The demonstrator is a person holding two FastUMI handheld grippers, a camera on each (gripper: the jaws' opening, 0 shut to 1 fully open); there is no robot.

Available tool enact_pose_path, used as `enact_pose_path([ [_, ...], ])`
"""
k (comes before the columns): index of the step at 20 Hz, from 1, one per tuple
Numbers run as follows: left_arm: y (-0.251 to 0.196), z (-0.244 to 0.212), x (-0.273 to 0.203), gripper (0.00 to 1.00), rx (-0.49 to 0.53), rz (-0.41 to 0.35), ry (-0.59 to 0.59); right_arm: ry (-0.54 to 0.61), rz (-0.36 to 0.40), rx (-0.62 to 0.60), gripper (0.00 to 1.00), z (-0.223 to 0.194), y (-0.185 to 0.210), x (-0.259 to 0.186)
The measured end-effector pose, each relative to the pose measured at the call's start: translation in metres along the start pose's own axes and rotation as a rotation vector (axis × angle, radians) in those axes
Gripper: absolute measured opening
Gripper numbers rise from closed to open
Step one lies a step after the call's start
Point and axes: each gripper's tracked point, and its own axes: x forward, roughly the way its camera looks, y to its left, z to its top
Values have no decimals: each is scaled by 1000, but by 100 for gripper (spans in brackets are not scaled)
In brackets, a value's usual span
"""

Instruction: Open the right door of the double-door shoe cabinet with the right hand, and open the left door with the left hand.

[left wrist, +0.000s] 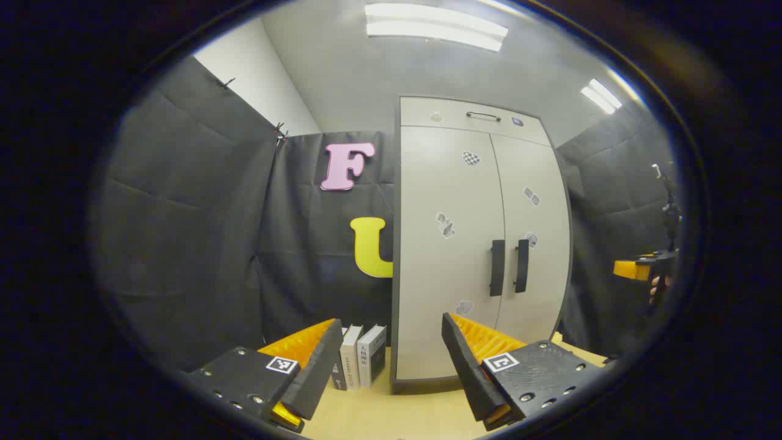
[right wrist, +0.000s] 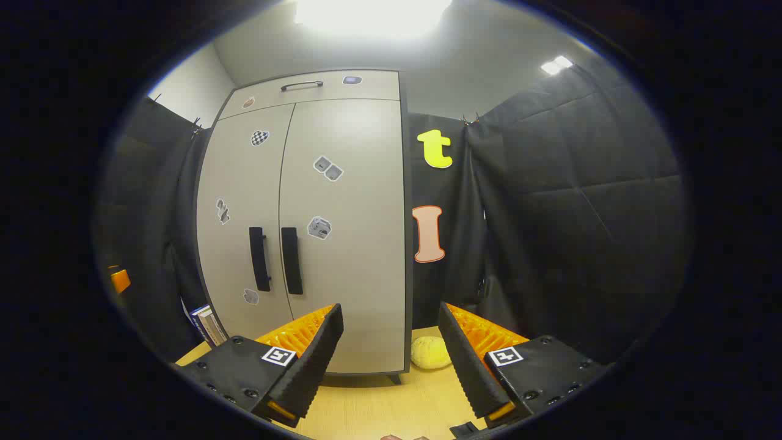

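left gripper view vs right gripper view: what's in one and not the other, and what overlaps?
Left gripper view has the books standing upright left of the cabinet, plus the right gripper far off at the right edge.

Right gripper view has a yellow soft object on the tabletop, right of the cabinet's base.

Shared: the shoe cabinet with both doors closed, its left door handle and right door handle side by side, stickers on the doors, a top drawer, and the wooden tabletop. The left gripper is open, short of the handles; so is the right one in its own view.

Books (left wrist: 360, 363) left and a yellow ball (right wrist: 431, 353) right flank the cabinet (left wrist: 455, 244).
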Motion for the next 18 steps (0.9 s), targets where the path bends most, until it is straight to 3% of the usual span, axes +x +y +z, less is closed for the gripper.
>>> enact_pose_path([
  [18,-2,-16,-17,94,10,5,30,19,72,31,98,9,30,-2],
])
